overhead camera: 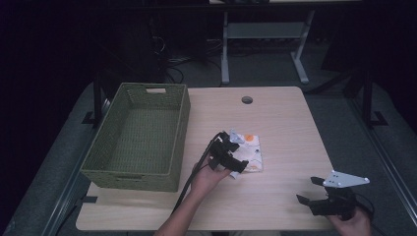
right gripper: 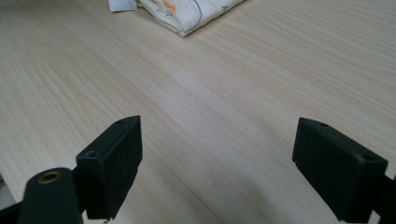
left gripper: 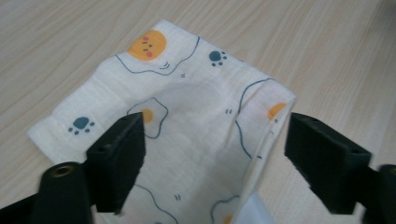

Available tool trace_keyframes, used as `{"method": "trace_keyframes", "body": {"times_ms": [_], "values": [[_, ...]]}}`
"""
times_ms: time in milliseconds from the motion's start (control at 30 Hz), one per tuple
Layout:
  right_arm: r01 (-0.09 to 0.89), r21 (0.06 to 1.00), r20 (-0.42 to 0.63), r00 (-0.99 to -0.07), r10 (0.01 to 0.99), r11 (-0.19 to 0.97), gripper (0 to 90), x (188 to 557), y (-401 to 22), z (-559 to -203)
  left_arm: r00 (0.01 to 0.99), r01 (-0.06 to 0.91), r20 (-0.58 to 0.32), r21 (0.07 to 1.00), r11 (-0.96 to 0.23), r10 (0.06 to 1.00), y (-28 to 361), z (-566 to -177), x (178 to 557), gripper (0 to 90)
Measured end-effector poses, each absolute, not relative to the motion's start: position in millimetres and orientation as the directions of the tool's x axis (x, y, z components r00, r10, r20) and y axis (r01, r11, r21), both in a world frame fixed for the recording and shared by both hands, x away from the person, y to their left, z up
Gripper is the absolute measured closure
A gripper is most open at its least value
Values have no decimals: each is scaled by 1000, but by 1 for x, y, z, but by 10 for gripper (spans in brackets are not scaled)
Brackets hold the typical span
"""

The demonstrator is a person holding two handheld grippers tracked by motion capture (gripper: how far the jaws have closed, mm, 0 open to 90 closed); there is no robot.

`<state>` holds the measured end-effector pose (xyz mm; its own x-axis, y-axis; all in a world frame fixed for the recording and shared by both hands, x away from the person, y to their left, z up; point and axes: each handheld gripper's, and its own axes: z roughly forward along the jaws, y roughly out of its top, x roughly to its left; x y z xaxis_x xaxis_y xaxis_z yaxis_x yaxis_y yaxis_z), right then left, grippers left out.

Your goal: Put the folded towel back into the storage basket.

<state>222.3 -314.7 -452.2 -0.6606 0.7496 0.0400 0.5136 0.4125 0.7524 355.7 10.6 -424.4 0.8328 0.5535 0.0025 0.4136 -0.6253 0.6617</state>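
A folded white cloth [overhead camera: 252,153] printed with fried eggs and paw marks lies flat near the middle of the wooden table [overhead camera: 280,123]. My left gripper [overhead camera: 236,155] hovers over the cloth's left side, held from below by a hand. In the left gripper view its jaws stand wide apart above the cloth [left gripper: 187,107], open [left gripper: 215,154], the pads clear of the fabric. My right gripper [overhead camera: 308,191] rests low at the table's front right, open, its jaws [right gripper: 217,172] over bare wood. A corner of the cloth [right gripper: 187,14] lies far ahead of it.
A green woven basket [overhead camera: 181,123] with nothing inside stands at the table's left side, close to the left hand. A round cable hole [overhead camera: 247,100] sits near the far edge. A small white tag [right gripper: 122,4] lies by the cloth.
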Motion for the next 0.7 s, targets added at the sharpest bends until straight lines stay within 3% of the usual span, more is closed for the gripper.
{"method": "trace_keyframes", "body": {"times_ms": [700], "values": [[515, 754, 50, -665, 745, 409, 158, 222, -314, -451, 797, 532, -43, 523, -666, 603, -4, -448, 402, 236]]}}
